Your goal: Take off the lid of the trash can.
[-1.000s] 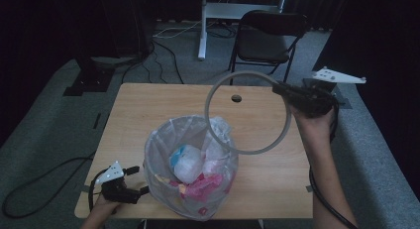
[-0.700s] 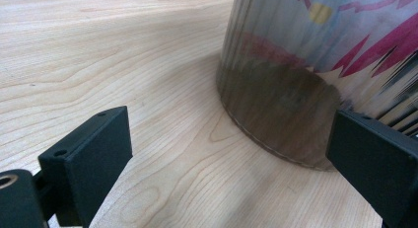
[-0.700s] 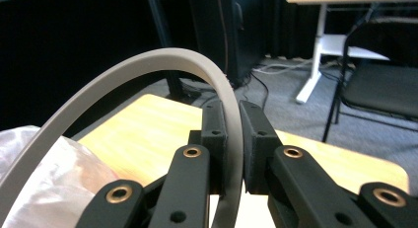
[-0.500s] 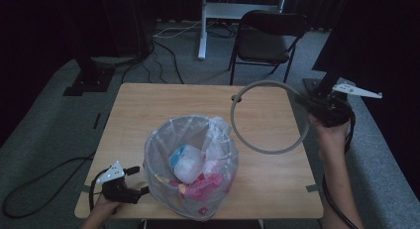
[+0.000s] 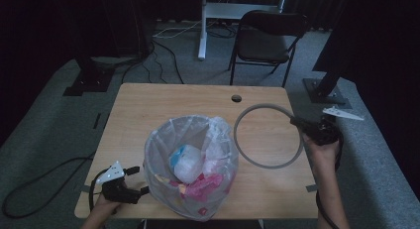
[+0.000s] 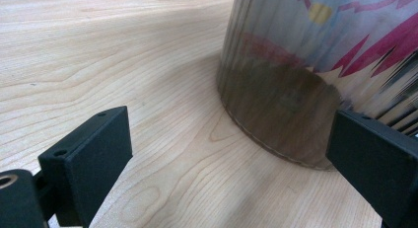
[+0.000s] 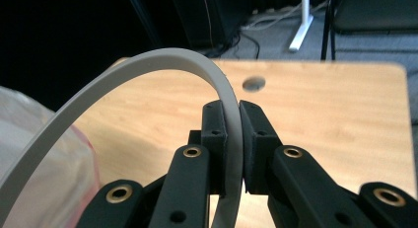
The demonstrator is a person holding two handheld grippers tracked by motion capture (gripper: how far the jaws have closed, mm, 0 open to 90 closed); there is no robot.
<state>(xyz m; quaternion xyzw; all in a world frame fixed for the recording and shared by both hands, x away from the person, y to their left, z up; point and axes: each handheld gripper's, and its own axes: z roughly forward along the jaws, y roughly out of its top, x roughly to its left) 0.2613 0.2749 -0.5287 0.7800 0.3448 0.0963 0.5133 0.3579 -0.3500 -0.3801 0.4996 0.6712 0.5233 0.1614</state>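
- A grey ring (image 5: pixel 268 135) lies roughly level over the right half of the wooden table (image 5: pixel 163 105), just beside the bin, its near-right edge caught in the right gripper (image 5: pixel 297 123).
- Seen from the right gripper view, the two black jaws are closed tight on the ring's (image 7: pixel 148 75) flat band, which rises between the pads and arcs away to the left above the tabletop (image 7: pixel 335 119).
- The person's right hand (image 5: pixel 324 140) comes in from the table's right edge, forearm running up from the bottom of the high view, the gripper pointing left across the table.
- A bin lined with a clear plastic bag (image 5: pixel 190 164) stands near the front middle of the table, filled with crumpled white, blue and pink rubbish.
- The left gripper (image 5: pixel 141 182) rests low at the front-left corner, held in the left hand (image 5: pixel 111 194), aimed at the bin's base.
- In the left gripper view its jaws stand wide apart with nothing between them; the bin's lower wall (image 6: pixel 296 90) sits just ahead, toward the right-hand jaw.
- A black folding chair (image 5: pixel 267 40) stands beyond the table on the carpet.
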